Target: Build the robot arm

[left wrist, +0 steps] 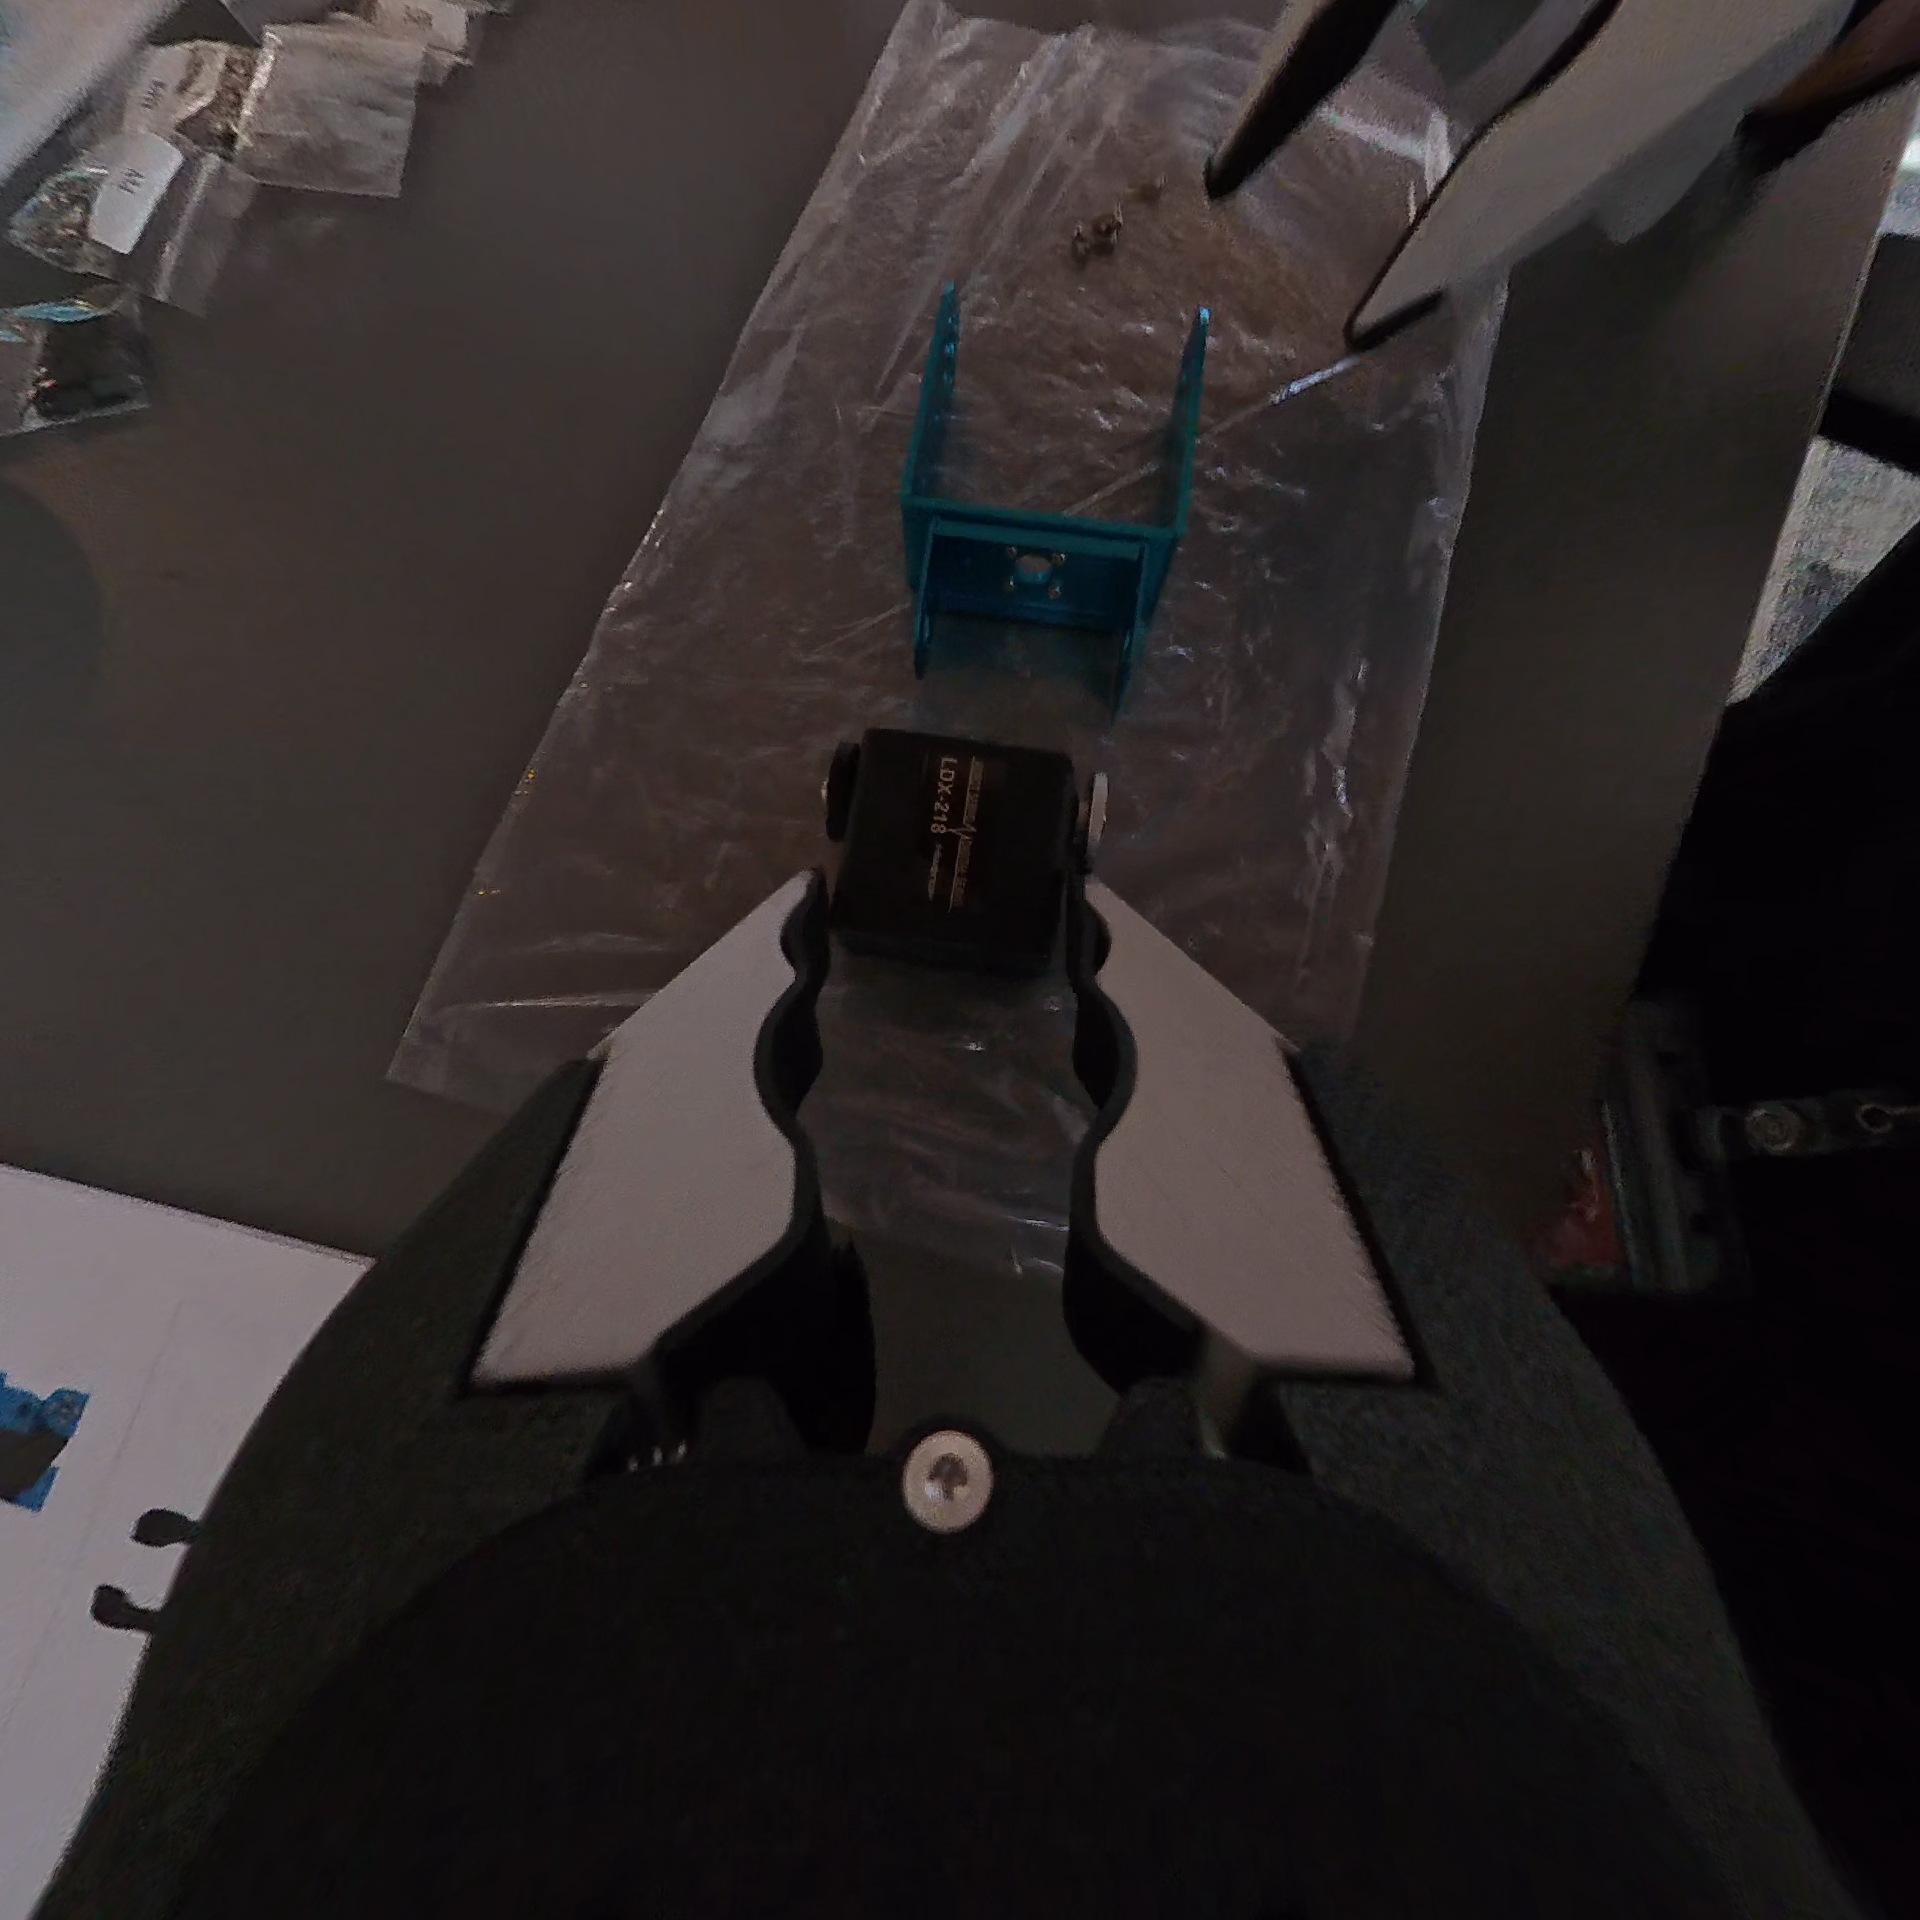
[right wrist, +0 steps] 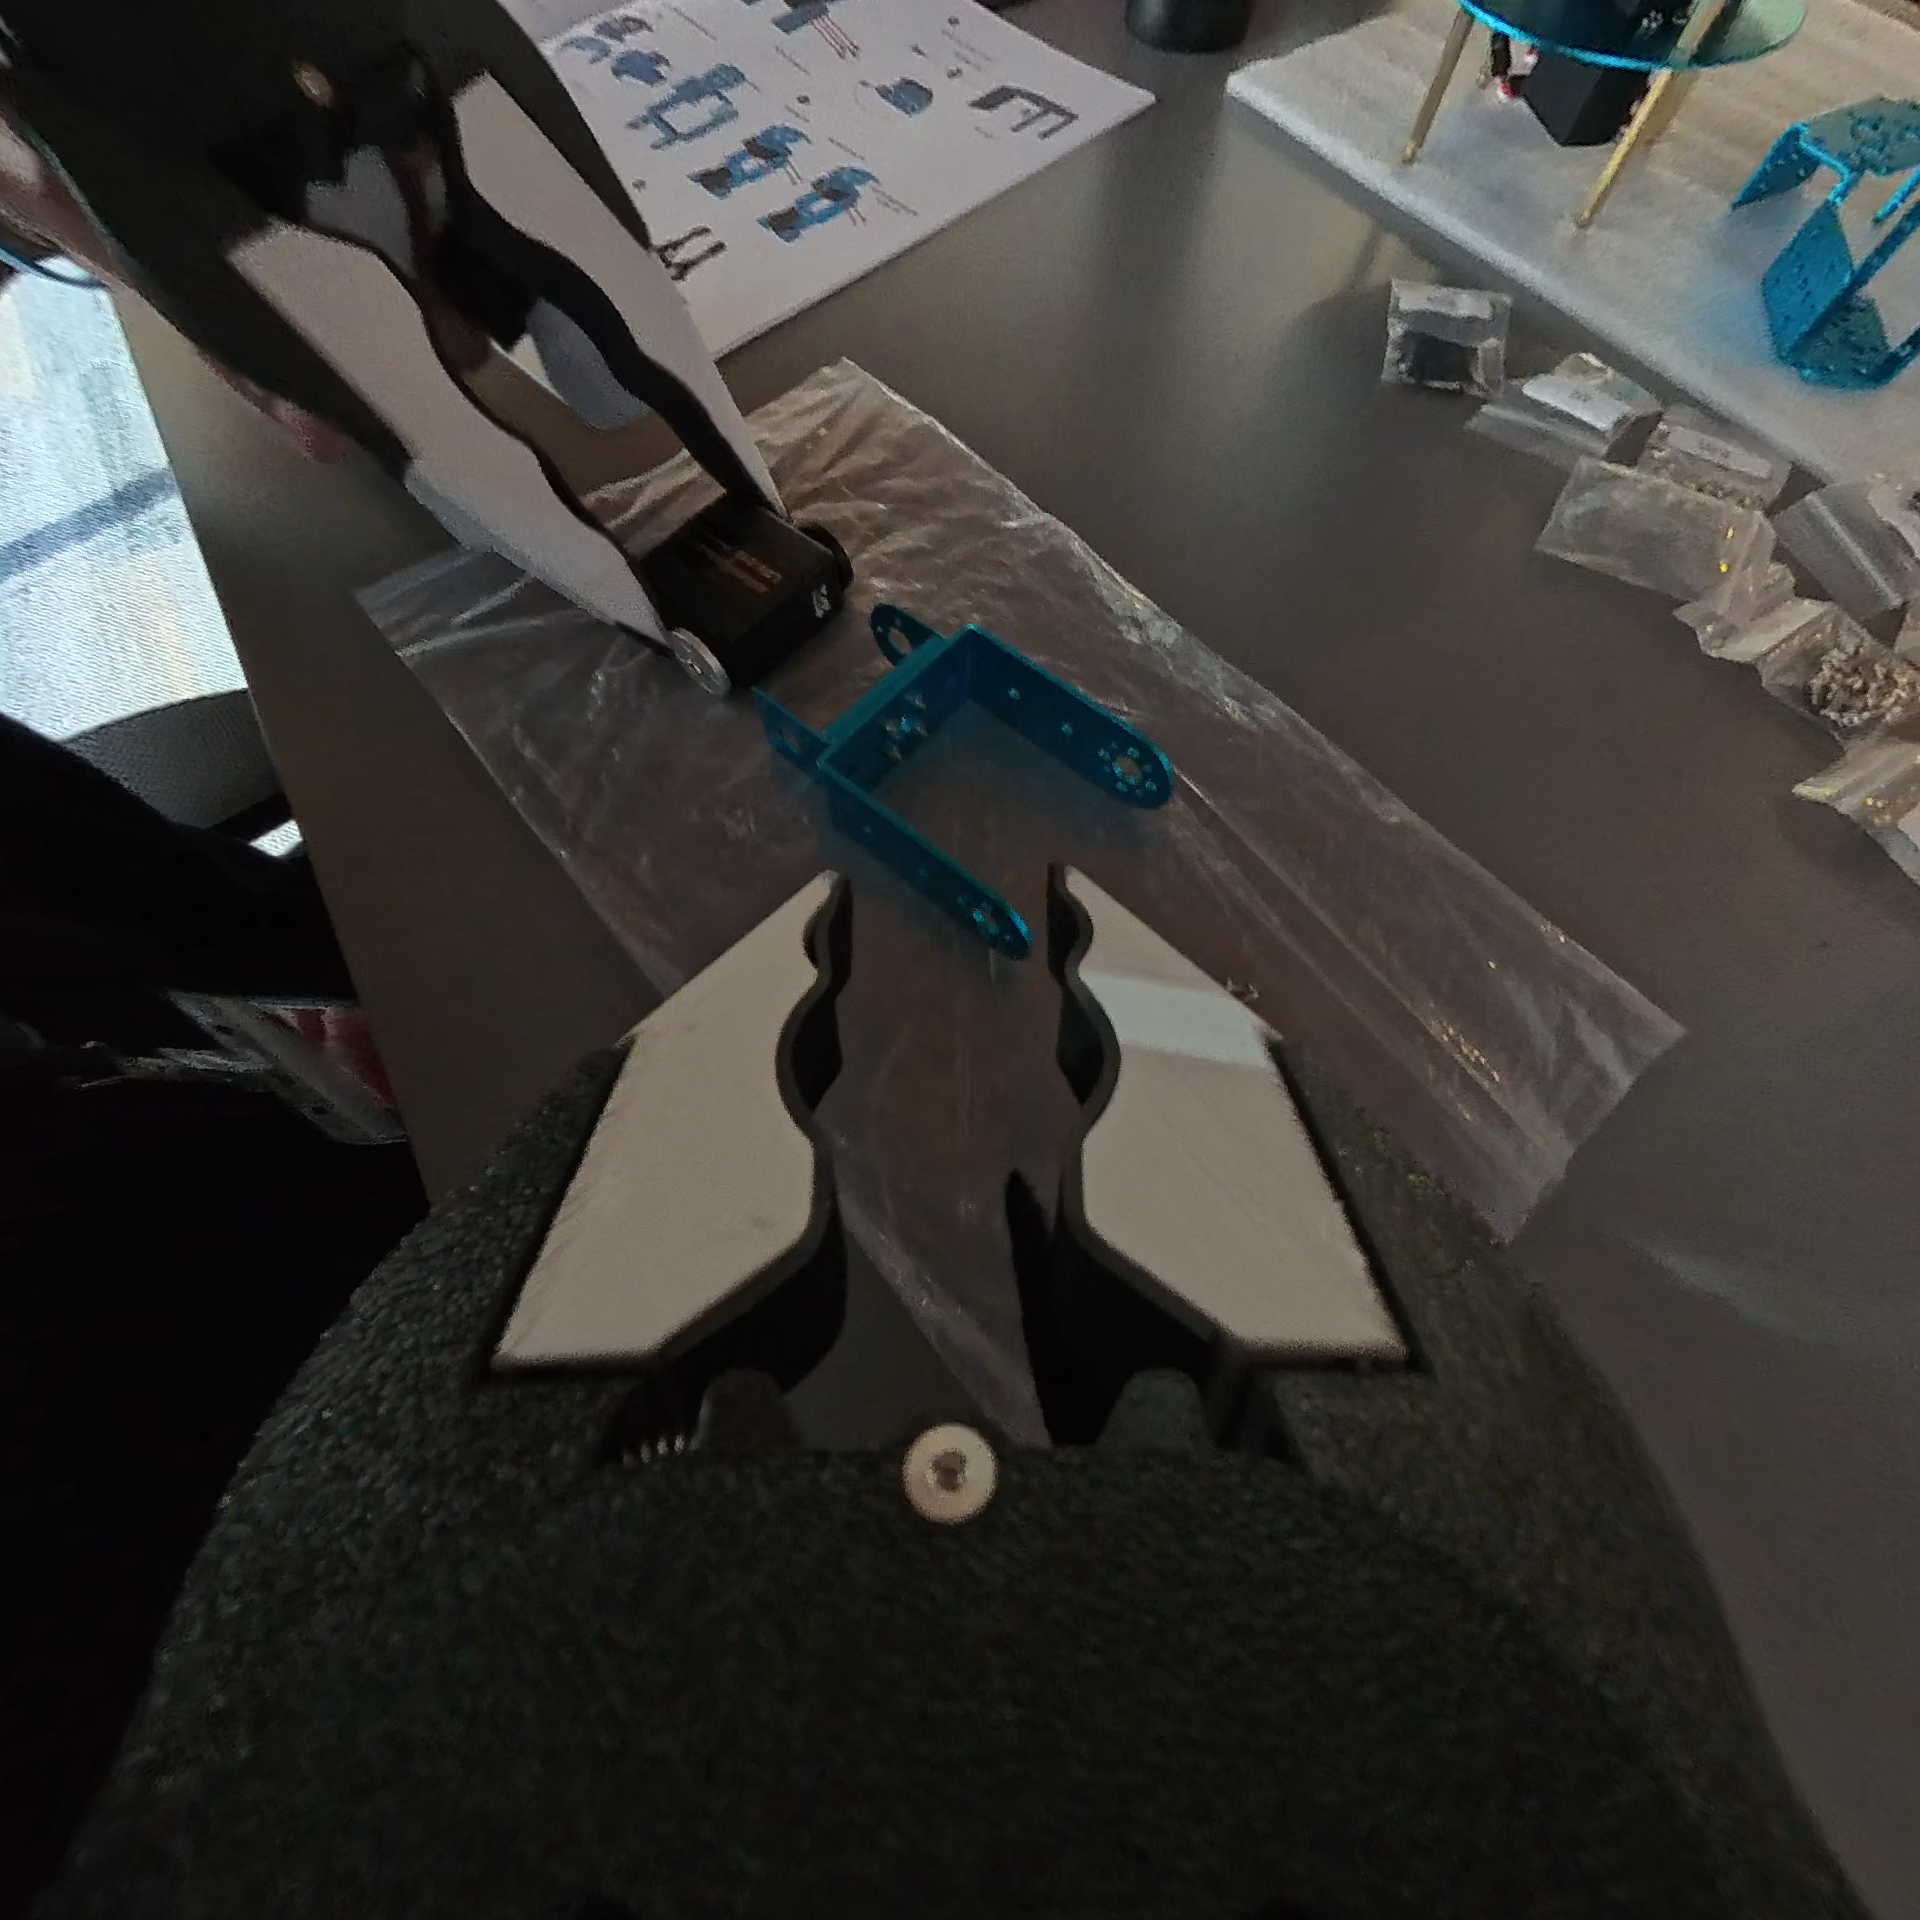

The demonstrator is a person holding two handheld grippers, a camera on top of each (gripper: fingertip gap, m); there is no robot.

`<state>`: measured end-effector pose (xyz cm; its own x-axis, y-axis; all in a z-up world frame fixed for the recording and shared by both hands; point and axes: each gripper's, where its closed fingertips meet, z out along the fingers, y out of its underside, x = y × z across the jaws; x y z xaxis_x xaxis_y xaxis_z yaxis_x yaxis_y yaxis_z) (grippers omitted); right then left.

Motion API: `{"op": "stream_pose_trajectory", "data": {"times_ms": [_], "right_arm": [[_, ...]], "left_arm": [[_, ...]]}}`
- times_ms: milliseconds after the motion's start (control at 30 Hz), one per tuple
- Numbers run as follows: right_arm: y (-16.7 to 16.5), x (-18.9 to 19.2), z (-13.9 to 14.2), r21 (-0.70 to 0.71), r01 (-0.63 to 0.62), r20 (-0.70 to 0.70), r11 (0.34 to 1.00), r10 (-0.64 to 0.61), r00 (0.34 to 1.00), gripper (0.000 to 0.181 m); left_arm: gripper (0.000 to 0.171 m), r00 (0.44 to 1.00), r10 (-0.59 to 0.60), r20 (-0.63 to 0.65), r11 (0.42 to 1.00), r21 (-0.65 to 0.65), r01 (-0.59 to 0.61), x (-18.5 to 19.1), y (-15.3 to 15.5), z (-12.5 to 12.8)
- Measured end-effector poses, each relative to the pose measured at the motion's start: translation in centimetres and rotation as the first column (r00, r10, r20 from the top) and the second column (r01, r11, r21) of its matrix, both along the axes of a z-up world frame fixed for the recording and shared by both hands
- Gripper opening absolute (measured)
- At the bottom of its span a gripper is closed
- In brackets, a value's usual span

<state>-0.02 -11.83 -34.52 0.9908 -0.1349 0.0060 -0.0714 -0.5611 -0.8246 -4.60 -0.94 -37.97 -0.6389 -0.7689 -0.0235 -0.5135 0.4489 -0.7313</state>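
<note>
My left gripper (left wrist: pixel 956 883) is shut on a black servo (left wrist: pixel 951 847), gripping its sides low over a clear plastic sheet (left wrist: pixel 665 831). A blue U-shaped metal bracket (left wrist: pixel 1049 520) lies on the sheet just beyond the servo. In the right wrist view the left gripper (right wrist: pixel 727 571) holds the servo (right wrist: pixel 774 587) next to one end of the bracket (right wrist: pixel 935 717). My right gripper (right wrist: pixel 945 894) is open and empty, just above the sheet (right wrist: pixel 1299 883), and one bracket arm reaches the gap between its fingertips. It also shows in the left wrist view (left wrist: pixel 1299 249) at the top right.
Small screws (left wrist: pixel 1107 223) lie on the sheet past the bracket. Bags of small parts (right wrist: pixel 1714 520) lie to the right on the grey table (right wrist: pixel 1299 416). A printed instruction sheet (right wrist: pixel 831 125) lies at the back. Perforated blue brackets (right wrist: pixel 1849 260) stand on a grey mat. The table edge (right wrist: pixel 301 779) runs along the left.
</note>
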Motion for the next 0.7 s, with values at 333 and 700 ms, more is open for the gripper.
{"op": "stream_pose_trajectory", "data": {"times_ms": [333, 700], "right_arm": [[5.3, -2.9, 2.0, 0.022, -0.299, 0.202, 0.954, 0.288, 0.936, 0.050], [9.5, -7.2, 5.2, 0.142, -0.646, 0.422, 0.750, 0.545, 0.725, 0.027]], "left_arm": [[0.043, 0.978, 0.066, -0.197, 0.916, -0.378, -0.138, -0.1, -0.9, 2.8], [0.043, 0.831, -0.314, -0.459, 0.504, -0.822, -0.264, -3.2, -2.4, 8.2]]}}
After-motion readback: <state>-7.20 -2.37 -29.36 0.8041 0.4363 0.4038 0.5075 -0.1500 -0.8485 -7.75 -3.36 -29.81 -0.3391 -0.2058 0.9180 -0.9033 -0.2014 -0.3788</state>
